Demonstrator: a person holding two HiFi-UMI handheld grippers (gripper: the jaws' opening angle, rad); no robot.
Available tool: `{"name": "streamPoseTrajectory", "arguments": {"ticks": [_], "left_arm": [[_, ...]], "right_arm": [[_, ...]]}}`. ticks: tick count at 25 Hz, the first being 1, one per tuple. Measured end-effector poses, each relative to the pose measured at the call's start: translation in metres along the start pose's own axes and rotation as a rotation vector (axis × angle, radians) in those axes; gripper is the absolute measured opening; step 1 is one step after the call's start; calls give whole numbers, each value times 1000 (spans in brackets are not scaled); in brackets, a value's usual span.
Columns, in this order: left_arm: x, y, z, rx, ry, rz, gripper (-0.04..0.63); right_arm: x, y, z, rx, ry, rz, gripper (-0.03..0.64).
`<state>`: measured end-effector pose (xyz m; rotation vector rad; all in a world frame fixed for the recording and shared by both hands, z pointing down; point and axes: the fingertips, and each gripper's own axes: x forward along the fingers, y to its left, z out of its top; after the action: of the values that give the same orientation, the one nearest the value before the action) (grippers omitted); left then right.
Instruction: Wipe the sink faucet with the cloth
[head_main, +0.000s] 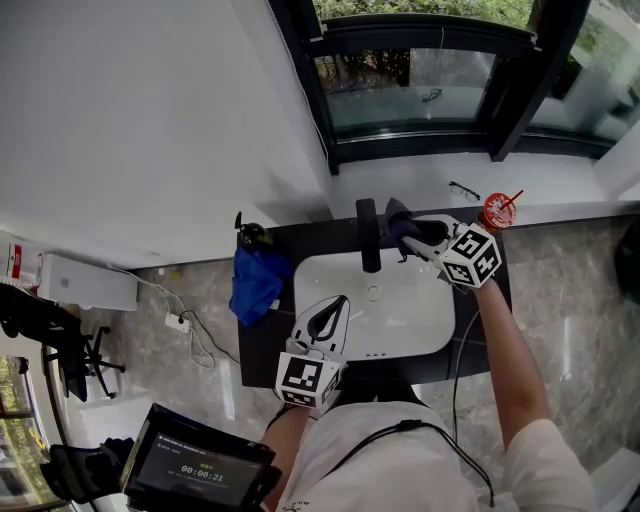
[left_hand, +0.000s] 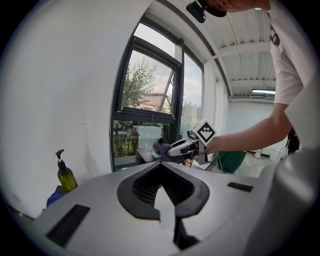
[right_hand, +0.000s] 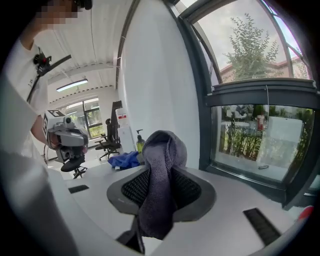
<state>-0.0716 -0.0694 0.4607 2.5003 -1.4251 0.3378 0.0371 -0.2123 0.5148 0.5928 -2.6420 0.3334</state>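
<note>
Cloth (right_hand: 160, 165) in right gripper (head_main: 405, 232); timer (head_main: 203, 472) 00:00:21

Cloth (right_hand: 157, 200) in right gripper (right_hand: 161, 146): grey-violet terry, rough nap, matt. Gripper shell: smooth matt grey plastic; inner pads black, finely ribbed. Same on left gripper (left_hand: 161, 167). Faucet (head_main: 369, 235): matt black. Sink (head_main: 420, 318): white, smooth, glossy. Counter (head_main: 262, 352) around it: dark, matt. Blue rag (head_main: 256, 282) at sink's 9 o'clock: soft crumpled fabric. Soap bottle (left_hand: 65, 176): translucent olive plastic, black pump. Floor (head_main: 570, 300): stone look, polished, reflective.
</note>
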Motion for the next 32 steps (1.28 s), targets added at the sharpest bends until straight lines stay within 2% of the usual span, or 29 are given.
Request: {"name": "streamPoseTrajectory", "arguments": {"ticks": [6, 10, 14, 18, 22, 24, 26, 29, 32], "left_arm": [[8, 10, -7, -3, 24, 12, -6], [12, 8, -13, -6, 42, 8, -6], [16, 12, -17, -13, 58, 13, -6], [17, 18, -18, -15, 64, 30, -6], [17, 20, -16, -16, 61, 43, -6], [17, 21, -17, -13, 67, 45, -6], [17, 22, -18, -11, 71, 43, -6], [20, 20, -16, -13, 68, 35, -6], [23, 14, -15, -16, 66, 22, -7]], "right_arm": [[15, -24, -33, 48, 55, -62, 120], [32, -42, -64, 45, 167, -136, 120], [63, -52, -87, 38, 300, -150, 120], [89, -56, -104, -37, 462, -172, 120], [103, -46, -111, -162, 561, -128, 120], [107, -35, -112, -184, 553, -77, 120], [107, -28, -103, -169, 495, -37, 120], [96, -26, -84, -133, 386, -16, 120], [81, -25, -56, -158, 292, -6, 120]]}}
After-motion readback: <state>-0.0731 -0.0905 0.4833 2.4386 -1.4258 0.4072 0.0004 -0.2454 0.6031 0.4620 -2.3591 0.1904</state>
